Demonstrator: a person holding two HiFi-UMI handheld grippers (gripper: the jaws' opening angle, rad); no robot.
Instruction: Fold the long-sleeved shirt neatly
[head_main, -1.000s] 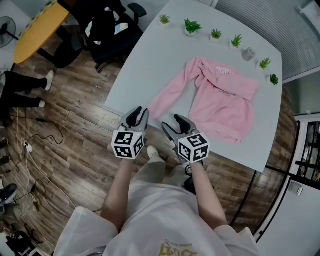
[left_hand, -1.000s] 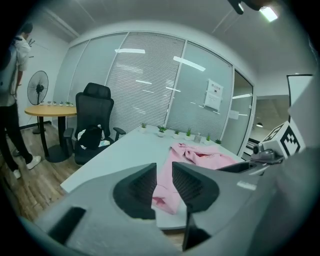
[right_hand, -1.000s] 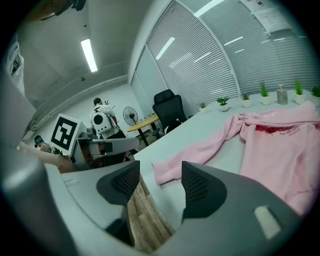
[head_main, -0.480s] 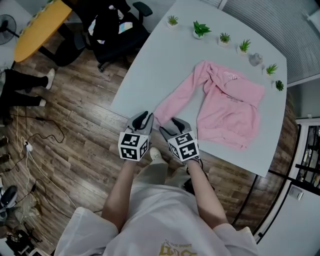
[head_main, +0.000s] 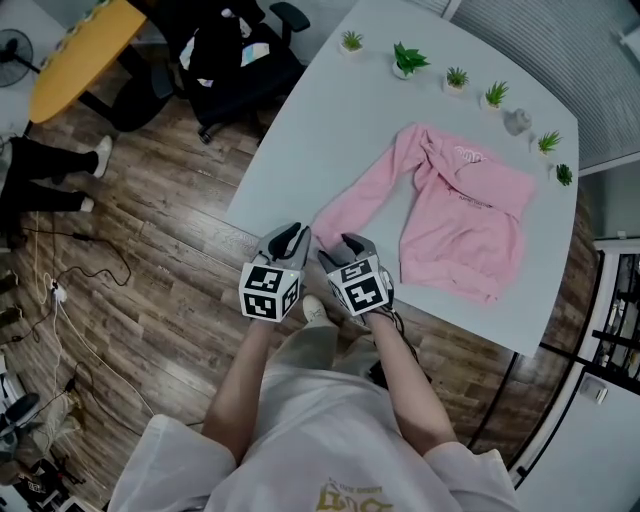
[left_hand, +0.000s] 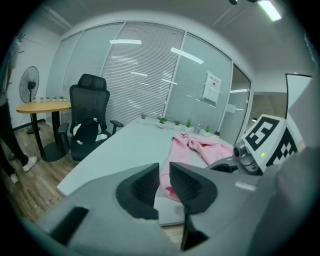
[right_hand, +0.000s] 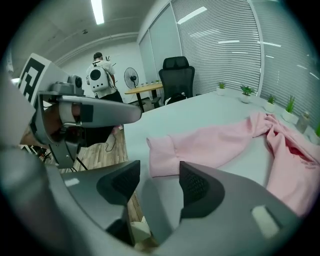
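A: Head view: the pink long-sleeved shirt (head_main: 460, 225) lies on the desk (head_main: 300, 130), right half. The body is rumpled and one sleeve (head_main: 360, 200) stretches toward the near edge.
B: Grippers?
A: Side by side at that near edge. The left gripper (head_main: 291, 236) has its jaws closing, with a slim gap and nothing in it. The right gripper (head_main: 349, 243) has its jaws wide apart, holding nothing.
B: Do the gripper views add anything?
A: Right gripper view: the cuff (right_hand: 162, 155) lies flat just past the jaws, not touching, with only bare desk between. There's also a person (right_hand: 100, 77) with a white backpack beside a fan (right_hand: 131, 75). The head view only catches legs (head_main: 50, 175) at its left edge; can't tell if it's the same person.
B: Left gripper view?
A: The cuff shows through the gap, farther off. The right gripper's marker cube (left_hand: 267, 142) blocks that view's right side.
B: Surroundings?
A: Small potted plants (head_main: 410, 60) run in a row along the far desk edge. There's a black office chair (head_main: 235, 55) past the desk's left side and a yellow round table (head_main: 75, 55) beyond it. Cables (head_main: 60, 290) lie on the wood floor (head_main: 150, 220).
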